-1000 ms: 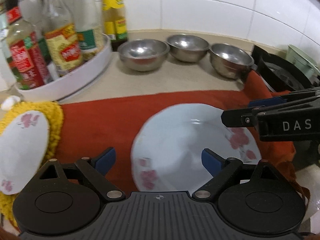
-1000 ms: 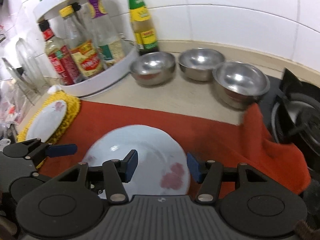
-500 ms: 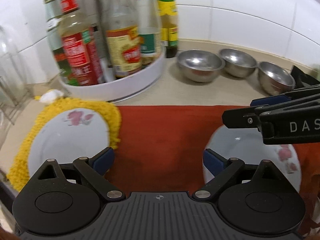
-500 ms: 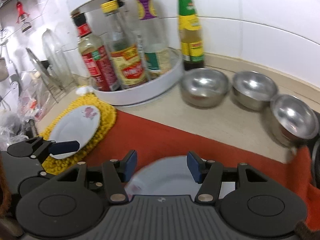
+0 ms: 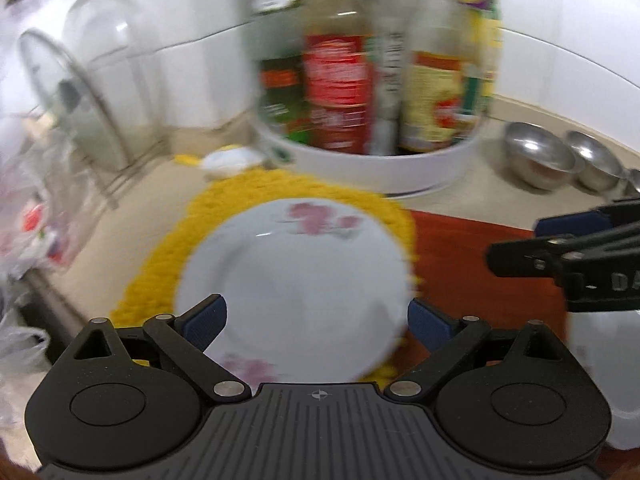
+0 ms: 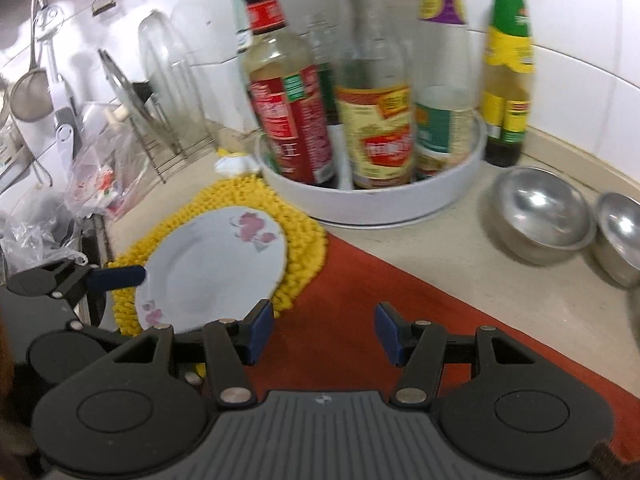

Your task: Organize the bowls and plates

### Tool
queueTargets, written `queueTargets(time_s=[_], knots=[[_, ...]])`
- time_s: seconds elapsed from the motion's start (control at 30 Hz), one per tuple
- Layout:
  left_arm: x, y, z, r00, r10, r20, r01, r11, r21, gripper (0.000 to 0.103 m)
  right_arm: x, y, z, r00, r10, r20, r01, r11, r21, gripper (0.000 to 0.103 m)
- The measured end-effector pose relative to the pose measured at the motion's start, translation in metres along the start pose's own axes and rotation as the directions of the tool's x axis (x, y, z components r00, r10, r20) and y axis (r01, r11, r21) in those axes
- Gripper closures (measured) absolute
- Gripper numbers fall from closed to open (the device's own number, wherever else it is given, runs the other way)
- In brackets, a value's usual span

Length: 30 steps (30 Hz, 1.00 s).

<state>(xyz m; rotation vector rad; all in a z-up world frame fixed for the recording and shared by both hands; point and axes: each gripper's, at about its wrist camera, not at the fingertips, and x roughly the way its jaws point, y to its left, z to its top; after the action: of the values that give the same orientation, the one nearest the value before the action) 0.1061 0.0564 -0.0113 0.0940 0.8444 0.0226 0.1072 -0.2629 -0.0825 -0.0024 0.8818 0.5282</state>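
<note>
The left tool [image 5: 316,316] hangs over a white plate with pink flowers [image 5: 292,276], its jaws standing wide and just lately opening further, the blue pads [image 5: 204,320] apart from the plate's rim on either side and nothing gripped between them. That plate lies flat on a yellow knitted mat [image 5: 224,208] on the beige worktop [image 5: 120,232], and the mat's right edge meets a red cloth [image 5: 460,252] spread over the worktop. In the right wrist view the same plate [image 6: 212,268] sits to the left of the right tool [image 6: 322,332], whose jaws stand about halfway apart over the red cloth [image 6: 360,280] with nothing between them. The right tool shows at the right edge of the left wrist view as a black arm with a blue pad, and below it the pale rim of a second white plate [image 5: 600,356] peeks out, too cut off to say how it lies. Behind the mat stands a round white tray [image 6: 384,200] crowded with sauce bottles [image 6: 296,128], and one green-and-yellow labelled bottle [image 6: 508,80] stands on the worktop just beside the tray. To the right of the tray, steel bowls [image 6: 540,212] sit side by side on the worktop, upright and apart from the cloth. A wire rack holding glass lids [image 6: 128,96] stands at the far left against the white tiled wall [image 6: 580,48], with crumpled plastic bags [image 6: 100,176] near it.
</note>
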Motion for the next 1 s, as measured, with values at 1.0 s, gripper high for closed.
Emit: queueTargets(time_s=[1.0], knots=[[0.073, 0.077, 0.014, 0.992, -0.079, -0.098, 0.067, 0.991, -0.118, 0.004, 0.112, 0.025, 0.030, 0.977, 0.157, -0.143, -0.147, 0.986, 0.076, 0.054]])
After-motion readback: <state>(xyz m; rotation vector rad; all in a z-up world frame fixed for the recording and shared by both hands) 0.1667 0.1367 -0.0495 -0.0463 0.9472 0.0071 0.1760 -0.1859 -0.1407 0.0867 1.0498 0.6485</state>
